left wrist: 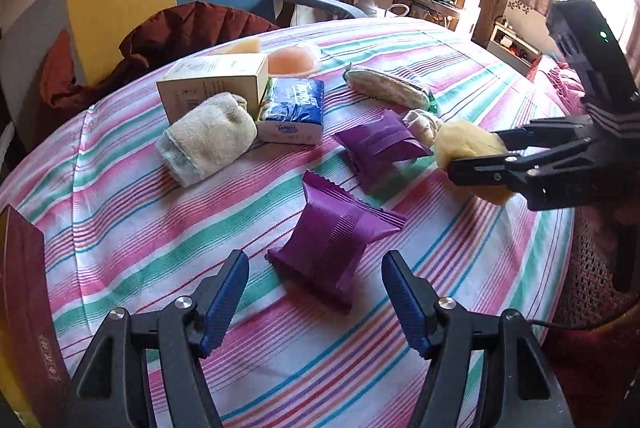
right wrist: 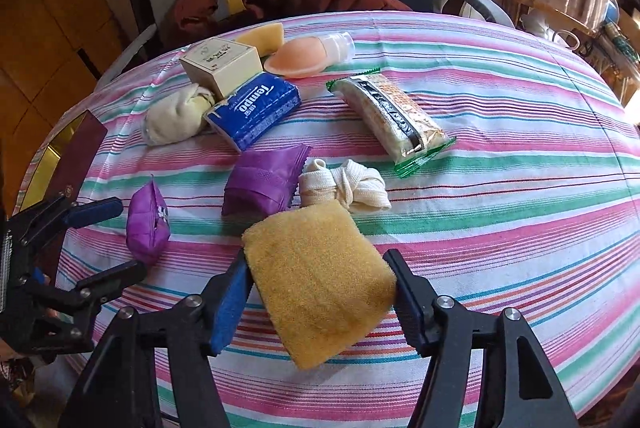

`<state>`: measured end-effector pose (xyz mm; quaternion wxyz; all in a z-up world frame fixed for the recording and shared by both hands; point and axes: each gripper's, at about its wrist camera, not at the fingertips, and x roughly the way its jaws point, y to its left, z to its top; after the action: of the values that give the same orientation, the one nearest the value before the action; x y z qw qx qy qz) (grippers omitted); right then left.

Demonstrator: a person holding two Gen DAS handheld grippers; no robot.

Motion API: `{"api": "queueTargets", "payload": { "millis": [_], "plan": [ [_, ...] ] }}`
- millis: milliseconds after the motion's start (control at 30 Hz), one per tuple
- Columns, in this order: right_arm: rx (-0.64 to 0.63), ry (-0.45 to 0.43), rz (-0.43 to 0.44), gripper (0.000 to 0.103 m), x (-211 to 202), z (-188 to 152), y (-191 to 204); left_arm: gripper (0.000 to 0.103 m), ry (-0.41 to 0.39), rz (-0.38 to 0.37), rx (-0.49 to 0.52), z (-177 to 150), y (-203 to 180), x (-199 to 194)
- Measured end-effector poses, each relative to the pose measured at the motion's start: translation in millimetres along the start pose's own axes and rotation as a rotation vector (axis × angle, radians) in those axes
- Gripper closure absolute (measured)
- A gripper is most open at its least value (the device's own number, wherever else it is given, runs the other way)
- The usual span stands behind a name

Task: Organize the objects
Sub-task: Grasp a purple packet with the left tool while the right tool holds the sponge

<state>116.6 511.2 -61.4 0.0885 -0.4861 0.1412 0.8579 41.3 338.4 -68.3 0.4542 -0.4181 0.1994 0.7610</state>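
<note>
Tablecloth (right wrist: 500,115): pink, green, white stripes. Sponge (right wrist: 320,280): yellow. Two packets (left wrist: 332,240) (left wrist: 380,143): purple. Tissue pack (right wrist: 256,111): blue and white. Sock (left wrist: 208,143): beige.

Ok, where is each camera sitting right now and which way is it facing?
Left wrist: on the left gripper, low over the table's near edge, looking across at the purple packet; its open fingers show, and the right gripper on the sponge.
Right wrist: on the right gripper, facing the chair; its fingers grip the sponge, left gripper at left.
Shared: packets, Tempo tissues, striped cloth.
</note>
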Motion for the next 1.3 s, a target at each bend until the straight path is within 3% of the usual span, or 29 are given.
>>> {"api": "queueTargets", "payload": {
  "millis": [133,200,367,433,467,767,900,1000,1100,1167,1233,1300],
  "plan": [
    [0.013,-0.001,0.005,0.037,-0.2,0.6,-3.7,0.040,-0.041,-0.087,-0.082,0.2,4.5,5.2],
    [0.019,0.000,0.005,0.037,0.1,0.7,-5.3,0.055,-0.051,-0.082,-0.066,-2.2,0.9,8.2],
    [0.015,-0.005,0.008,0.037,-0.1,1.6,-4.3,0.058,-0.091,-0.081,-0.059,-12.1,0.2,6.9],
    [0.010,-0.007,0.007,0.037,-0.5,1.7,-3.4,0.072,-0.100,-0.076,-0.079,-14.4,3.5,5.2],
    [0.008,-0.007,0.007,0.037,-0.2,2.1,-3.3,0.074,-0.104,-0.071,-0.088,-16.8,4.6,4.8],
    [0.013,0.001,-0.007,0.037,1.4,1.8,-5.7,0.074,-0.137,-0.044,-0.079,-28.4,1.1,-6.2],
    [0.016,-0.001,-0.006,0.037,1.1,2.0,-6.4,0.045,-0.135,0.050,-0.028,-15.1,-3.1,-5.9],
    [0.023,-0.001,-0.002,0.036,1.4,2.9,-8.0,0.022,-0.145,0.047,0.069,-4.2,-12.0,-7.4],
    [0.030,-0.003,-0.003,0.036,1.4,3.5,-9.8,0.022,-0.131,0.091,0.177,6.9,-25.1,2.3],
    [0.034,-0.008,-0.001,0.036,0.6,4.0,-10.5,0.024,-0.111,0.088,0.175,10.3,-23.1,12.1],
    [0.037,-0.011,0.000,0.036,-0.1,4.6,-11.0,0.051,-0.081,0.019,0.094,8.5,-12.2,20.5],
    [0.040,-0.015,0.002,0.036,-0.5,5.2,-11.6,0.055,-0.091,-0.019,0.033,5.1,-2.7,20.6]
  ]
}}
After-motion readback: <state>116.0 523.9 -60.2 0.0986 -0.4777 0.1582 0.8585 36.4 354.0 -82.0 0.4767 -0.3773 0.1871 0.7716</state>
